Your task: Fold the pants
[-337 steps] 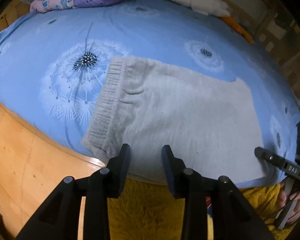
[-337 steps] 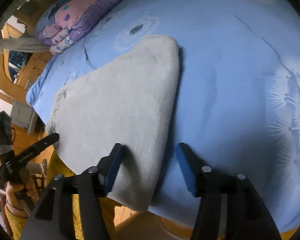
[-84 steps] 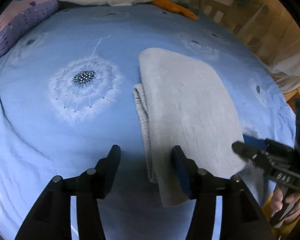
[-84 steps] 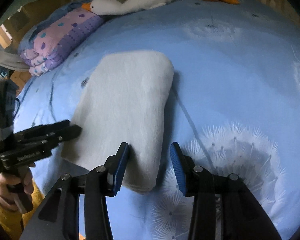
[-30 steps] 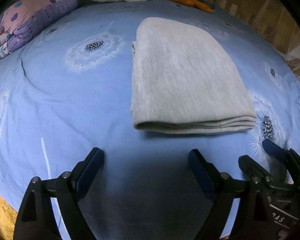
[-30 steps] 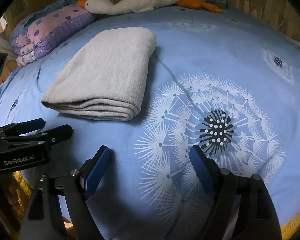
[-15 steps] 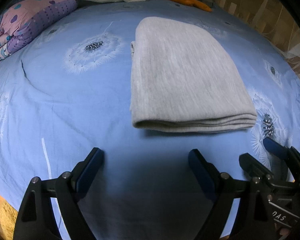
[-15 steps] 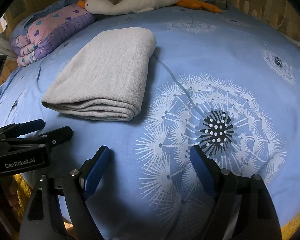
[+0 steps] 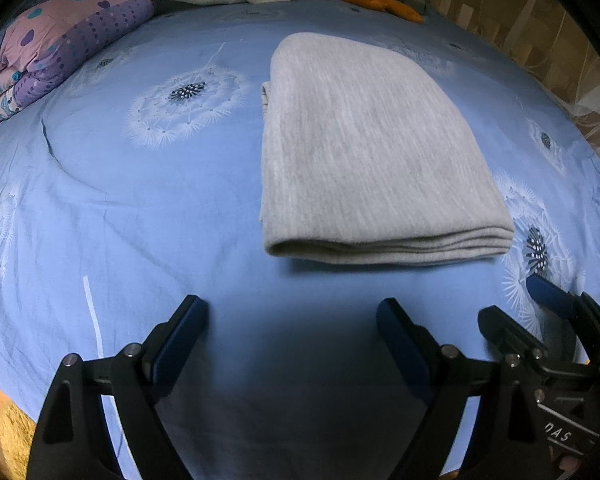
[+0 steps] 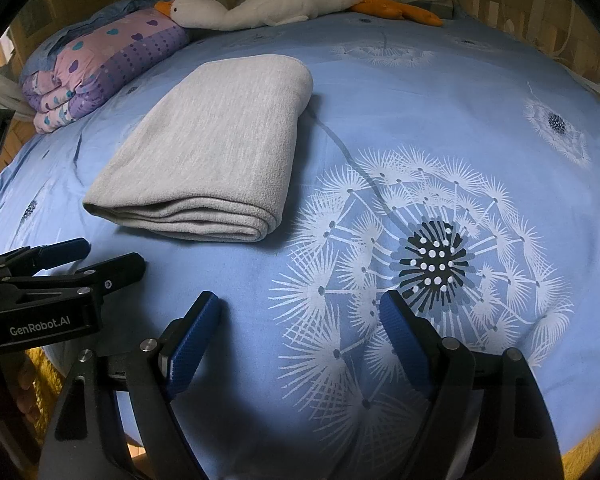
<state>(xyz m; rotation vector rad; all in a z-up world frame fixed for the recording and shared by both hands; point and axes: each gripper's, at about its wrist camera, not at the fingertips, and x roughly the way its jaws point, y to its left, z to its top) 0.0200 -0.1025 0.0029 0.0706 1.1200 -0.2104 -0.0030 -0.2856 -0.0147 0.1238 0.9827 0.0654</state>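
Sitting folded flat on the sheet [image 9: 148,208], pants [image 9: 364,160] look done. Left gripper [image 9: 292,332] and right gripper [image 10: 300,324] hang short of the pants' near edge, jaws spread, empty. Risk: a finger snagging that layered edge would peel the stack open.
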